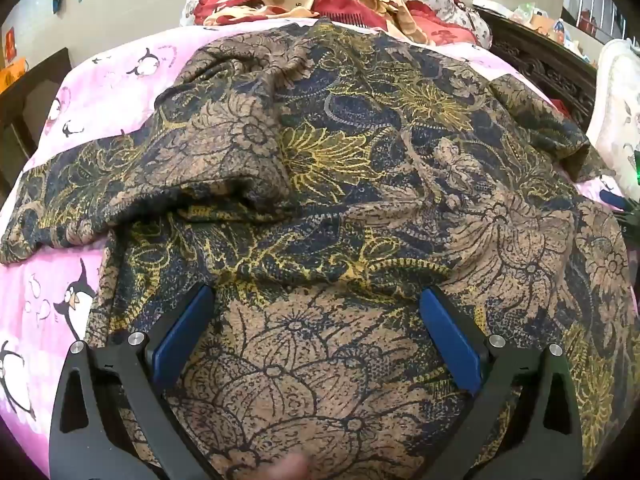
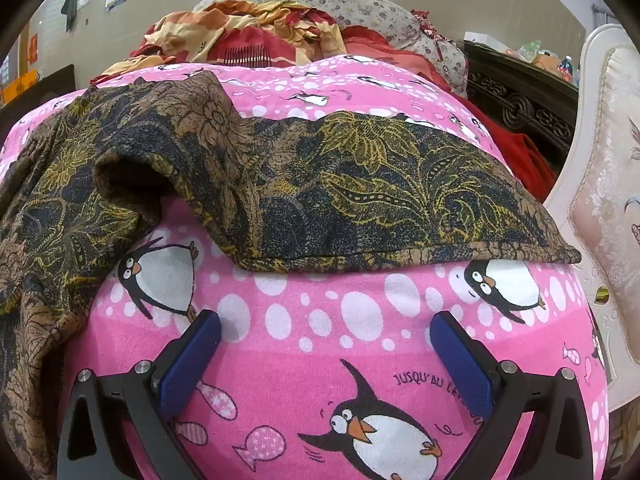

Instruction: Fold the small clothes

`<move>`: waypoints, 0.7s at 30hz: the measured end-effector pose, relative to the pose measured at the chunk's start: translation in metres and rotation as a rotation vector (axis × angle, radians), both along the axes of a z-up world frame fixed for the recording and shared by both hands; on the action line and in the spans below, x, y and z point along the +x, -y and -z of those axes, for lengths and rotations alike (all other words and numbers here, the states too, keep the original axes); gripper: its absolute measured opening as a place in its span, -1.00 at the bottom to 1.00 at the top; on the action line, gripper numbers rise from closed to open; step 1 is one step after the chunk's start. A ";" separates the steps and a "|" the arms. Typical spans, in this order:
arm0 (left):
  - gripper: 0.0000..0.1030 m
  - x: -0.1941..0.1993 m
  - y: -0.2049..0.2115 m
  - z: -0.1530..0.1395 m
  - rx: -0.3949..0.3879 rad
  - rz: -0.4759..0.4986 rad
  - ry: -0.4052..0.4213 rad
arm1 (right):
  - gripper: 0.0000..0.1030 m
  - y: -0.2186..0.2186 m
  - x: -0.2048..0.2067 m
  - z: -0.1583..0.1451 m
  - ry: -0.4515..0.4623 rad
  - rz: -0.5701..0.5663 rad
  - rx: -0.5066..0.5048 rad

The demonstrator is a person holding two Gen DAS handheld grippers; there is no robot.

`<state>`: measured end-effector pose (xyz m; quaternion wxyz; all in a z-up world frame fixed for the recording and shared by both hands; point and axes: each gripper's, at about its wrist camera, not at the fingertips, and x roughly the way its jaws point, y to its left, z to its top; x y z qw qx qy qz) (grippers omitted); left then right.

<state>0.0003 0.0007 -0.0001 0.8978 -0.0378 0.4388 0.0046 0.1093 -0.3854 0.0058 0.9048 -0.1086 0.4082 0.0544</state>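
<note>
The garment, a dark floral-print piece in navy, tan and yellow, lies spread over the pink penguin sheet and fills most of the left wrist view. It looks barely begun: one sleeve trails out toward the left edge of that frame with a rumpled ridge of cloth bunched above it, and nothing I can see lies in a tidy fold. In the right wrist view another part of it, seemingly the other sleeve, stretches flat across the middle of the frame, its hemmed edge running toward the right side, with the rest of the cloth slumping down the left edge.

The left gripper hovers over the tan lower part of the garment, jaws spread wide, nothing between them. The right gripper is likewise spread wide, over bare sheet just below the hem, gripping nothing.

So I would judge the folding all still to come: sleeves to bring in, then the body to double over. A heap of red and cream bedding sits at the top of the frame, beyond the garment.
</note>
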 end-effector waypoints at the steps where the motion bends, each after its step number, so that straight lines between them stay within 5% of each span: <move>1: 0.99 0.000 0.000 0.000 0.002 0.000 -0.001 | 1.00 0.000 0.000 0.000 0.000 0.000 0.001; 11: 0.99 -0.013 0.001 -0.001 0.025 -0.001 0.005 | 1.00 0.001 0.005 -0.003 -0.050 -0.001 0.014; 16: 0.99 -0.009 0.000 0.000 0.002 0.021 -0.008 | 1.00 0.026 -0.047 -0.012 -0.129 0.051 0.130; 21: 0.99 -0.019 -0.009 -0.004 -0.071 0.037 0.013 | 0.99 0.020 -0.103 -0.031 -0.215 0.041 -0.011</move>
